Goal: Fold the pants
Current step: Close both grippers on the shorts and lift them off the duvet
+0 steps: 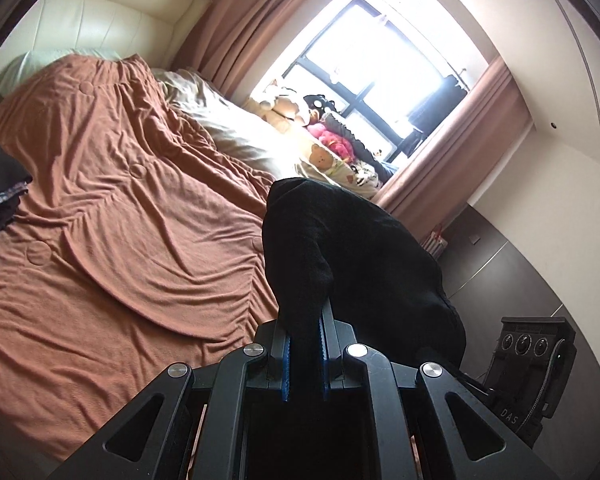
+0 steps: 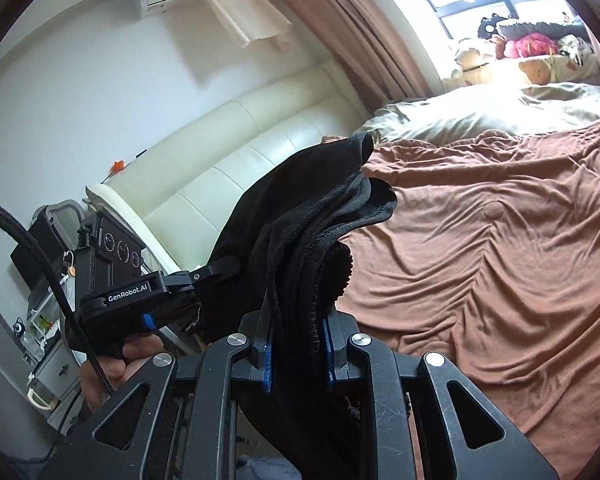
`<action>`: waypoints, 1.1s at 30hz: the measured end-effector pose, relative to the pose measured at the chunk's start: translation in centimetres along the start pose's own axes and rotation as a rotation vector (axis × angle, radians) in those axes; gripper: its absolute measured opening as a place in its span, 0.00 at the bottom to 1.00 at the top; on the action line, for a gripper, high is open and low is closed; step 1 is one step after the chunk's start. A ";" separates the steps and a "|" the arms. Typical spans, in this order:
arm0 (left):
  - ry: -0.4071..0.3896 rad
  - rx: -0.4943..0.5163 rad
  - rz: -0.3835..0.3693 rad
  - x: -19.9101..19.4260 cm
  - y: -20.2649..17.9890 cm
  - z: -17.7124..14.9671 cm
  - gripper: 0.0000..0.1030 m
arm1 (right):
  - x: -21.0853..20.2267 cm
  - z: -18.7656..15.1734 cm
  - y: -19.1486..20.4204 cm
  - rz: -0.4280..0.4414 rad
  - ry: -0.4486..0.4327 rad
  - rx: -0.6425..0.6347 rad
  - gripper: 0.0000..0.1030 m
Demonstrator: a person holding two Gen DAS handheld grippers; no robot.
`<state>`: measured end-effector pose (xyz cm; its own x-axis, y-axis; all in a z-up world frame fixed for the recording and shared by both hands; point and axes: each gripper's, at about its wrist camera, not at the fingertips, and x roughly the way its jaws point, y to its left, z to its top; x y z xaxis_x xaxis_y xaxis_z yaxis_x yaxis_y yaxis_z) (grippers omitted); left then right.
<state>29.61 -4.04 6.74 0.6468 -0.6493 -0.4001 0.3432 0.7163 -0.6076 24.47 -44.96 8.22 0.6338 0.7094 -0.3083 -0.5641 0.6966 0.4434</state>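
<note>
Black cloth is pinched between the blue pads of the left gripper point(image 1: 304, 344), whose jaws are clamped on the black pants point(image 1: 352, 256). From that grip the fabric bulges forward and off to the right, held up in the air above the brown bedspread point(image 1: 112, 216). In the right wrist view, a thicker bunch of the same pants point(image 2: 300, 240), with a stitched seam showing, is gripped between the pads of the right gripper point(image 2: 298, 356), its jaws closed on the cloth. The fabric rises from that grip and folds over in a loose flap at the top, while more of it hangs down below the jaws. The other gripper's body is seen at the left of that view, gripped by a hand point(image 2: 112, 364), with a black cable running beside it. Beyond the pants, the wrinkled bedspread point(image 2: 500, 240) is spread over the bed, with a pale quilt point(image 2: 480, 112) lying at its far side near the window point(image 1: 380, 64). Stuffed toys point(image 1: 284, 108) are piled by the glass, and pink curtains point(image 1: 236, 20) hang at the side. A cream padded headboard point(image 2: 228, 160) stands against the wall. A dark heap of clothing point(image 1: 0, 184) lies at the left edge of the bed
</note>
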 end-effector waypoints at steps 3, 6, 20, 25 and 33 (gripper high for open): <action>-0.029 -0.011 0.008 -1.9 1.6 0.8 0.10 | 1.5 0.0 1.1 0.013 0.013 -0.003 0.15; -0.057 -0.025 0.022 -3.5 3.2 1.6 0.09 | 3.4 0.2 2.6 0.022 0.029 -0.020 0.15; -0.179 -0.059 0.093 -9.7 10.3 4.4 0.08 | 12.2 1.1 7.0 0.087 0.060 -0.078 0.14; -0.207 -0.066 0.125 -10.5 13.1 6.1 0.08 | 15.5 1.5 7.8 0.112 0.074 -0.093 0.14; -0.257 -0.087 0.214 -12.3 17.7 9.6 0.08 | 22.1 2.7 10.1 0.166 0.096 -0.120 0.14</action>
<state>34.27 19.03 7.45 0.8519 -0.3931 -0.3461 0.1290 0.7979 -0.5888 34.19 -22.56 8.19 0.4767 0.8184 -0.3210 -0.7189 0.5731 0.3934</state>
